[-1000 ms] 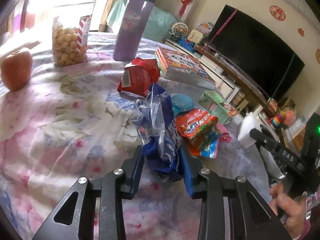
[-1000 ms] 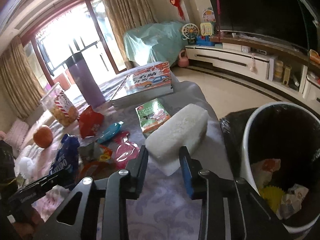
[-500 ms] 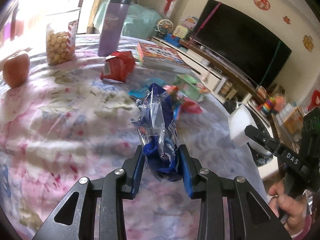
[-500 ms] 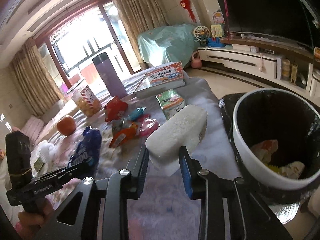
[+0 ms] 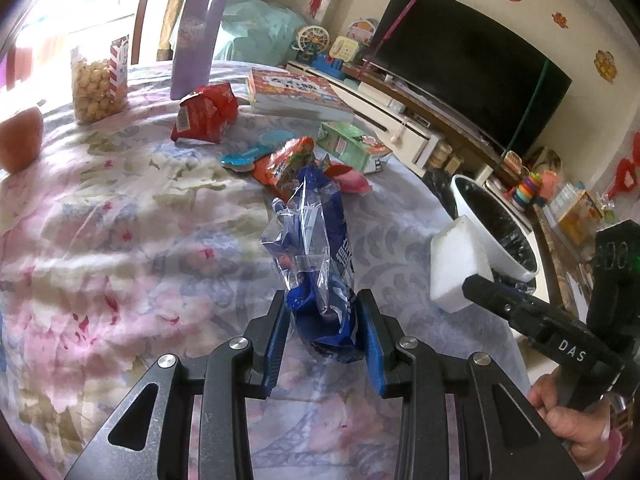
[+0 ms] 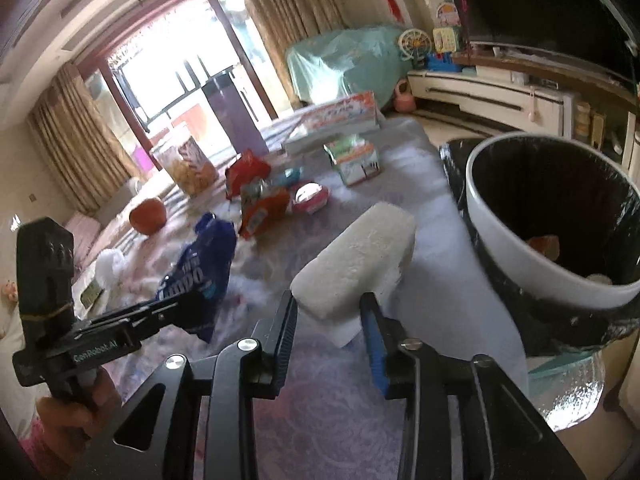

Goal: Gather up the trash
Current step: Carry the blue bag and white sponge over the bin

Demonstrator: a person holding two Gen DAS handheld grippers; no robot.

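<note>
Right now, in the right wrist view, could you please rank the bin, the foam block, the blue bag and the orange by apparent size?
1. Bin
2. Foam block and blue bag, too alike to rank
3. Orange, though farthest from the camera

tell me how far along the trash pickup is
Some scraps already lie in the white bin. In hand: the left gripper is shut on the blue snack bag, the right gripper on a white foam block. Left on the table: the red wrapper, orange wrapper and pink wrapper.

Purple flask [image 5: 198, 36], books [image 5: 296, 94], apple [image 5: 20, 138], television [image 5: 468, 68].
</note>
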